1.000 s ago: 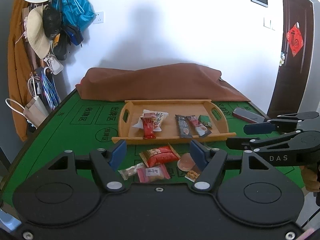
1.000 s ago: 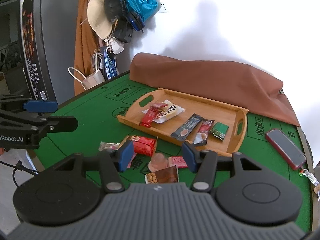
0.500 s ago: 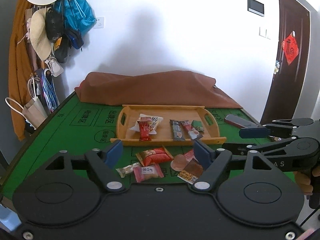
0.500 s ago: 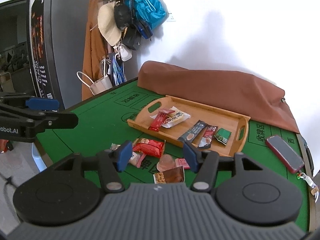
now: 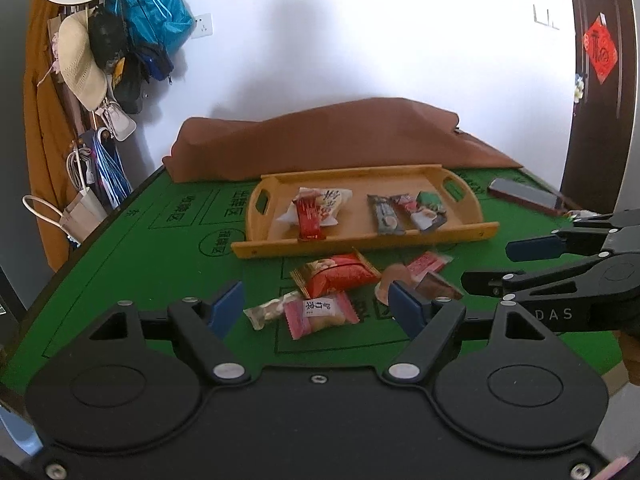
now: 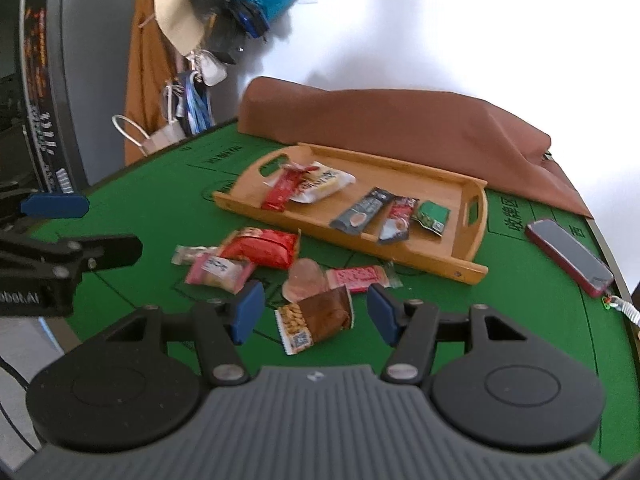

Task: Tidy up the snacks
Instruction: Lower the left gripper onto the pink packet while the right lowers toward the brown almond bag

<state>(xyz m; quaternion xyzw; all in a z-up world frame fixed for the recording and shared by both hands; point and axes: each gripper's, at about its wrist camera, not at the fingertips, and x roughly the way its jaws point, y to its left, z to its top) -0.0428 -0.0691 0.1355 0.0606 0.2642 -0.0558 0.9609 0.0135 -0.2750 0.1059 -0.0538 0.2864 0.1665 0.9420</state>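
Observation:
A wooden tray point(image 5: 460, 234) point(image 6: 452, 264) on the green table holds several snack packets, among them a red bar point(image 5: 307, 216) and a white bag point(image 6: 320, 186). In front of it lie loose snacks: a red bag point(image 5: 336, 274) point(image 6: 260, 246), a pink packet point(image 5: 320, 314) point(image 6: 218, 272), a brown peanut packet point(image 6: 316, 316), a jelly cup point(image 6: 304, 280). My left gripper point(image 5: 316, 310) is open, just short of the pink packet. My right gripper point(image 6: 314, 314) is open, its fingers either side of the peanut packet, and also shows in the left wrist view point(image 5: 500, 264).
A brown cloth bundle point(image 5: 340, 140) lies behind the tray. A red-cased phone point(image 6: 568, 256) lies at the table's right edge. Hats and bags hang on a rack point(image 5: 100, 60) left of the table. A dark door point(image 5: 600, 80) stands at the right.
Both grippers have moved closer to the loose snacks after pulling back half a second ago. The right gripper now sits lower over the peanut packet. Both stay open.

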